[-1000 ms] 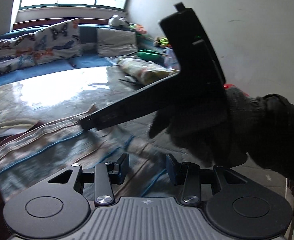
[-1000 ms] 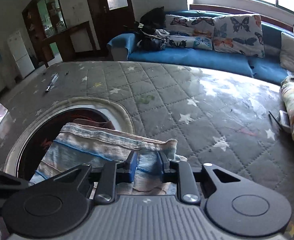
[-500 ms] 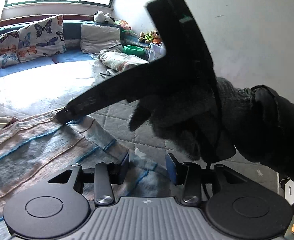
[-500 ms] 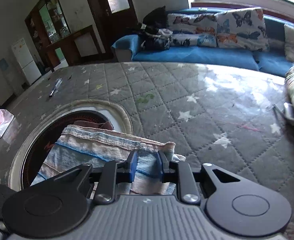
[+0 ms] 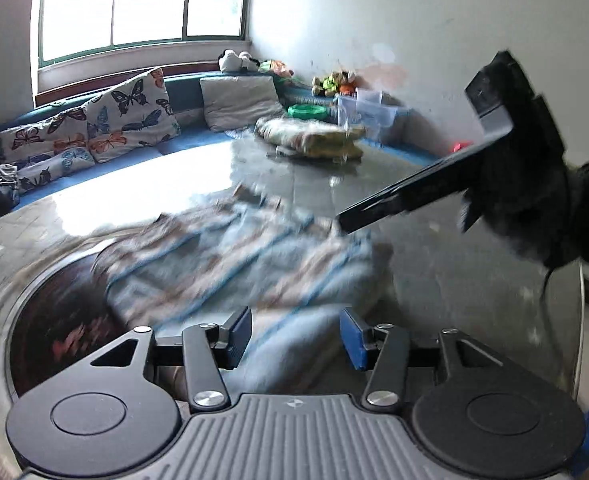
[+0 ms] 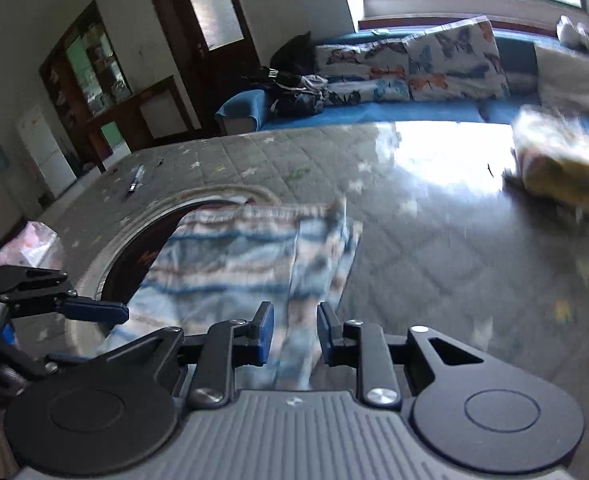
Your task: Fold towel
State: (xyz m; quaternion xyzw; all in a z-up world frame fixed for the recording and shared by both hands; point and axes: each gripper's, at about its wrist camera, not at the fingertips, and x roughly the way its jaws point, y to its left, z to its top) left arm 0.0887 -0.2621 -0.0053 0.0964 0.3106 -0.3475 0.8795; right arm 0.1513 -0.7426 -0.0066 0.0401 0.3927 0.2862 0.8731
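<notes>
The striped blue, white and brown towel [image 5: 230, 264] lies doubled on the grey quilted table [image 5: 454, 280], partly over a dark round inset [image 5: 54, 320]; motion blurs it. My left gripper [image 5: 296, 336] is open just above the towel's near edge, with cloth showing in the wide gap but not pinched. In the right wrist view one of its blue fingers [image 6: 94, 312] shows at the left. My right gripper [image 6: 294, 334] is shut on a fold of the towel [image 6: 234, 264] that runs between its pads. In the left wrist view a gloved hand [image 5: 542, 216] holds it at the towel's far right corner.
A yellowish cloth bundle [image 6: 566, 172] lies at the table's far right. A pen [image 6: 134, 180] rests at the far left, and a pink bag [image 6: 26, 240] sits off the left edge. A blue sofa with butterfly cushions [image 5: 126, 108] runs behind. A wall stands to the right.
The right gripper has swung right and away from the left camera, still on the towel's edge. The left jaws stand a little wider. More towel now shows in both views.
</notes>
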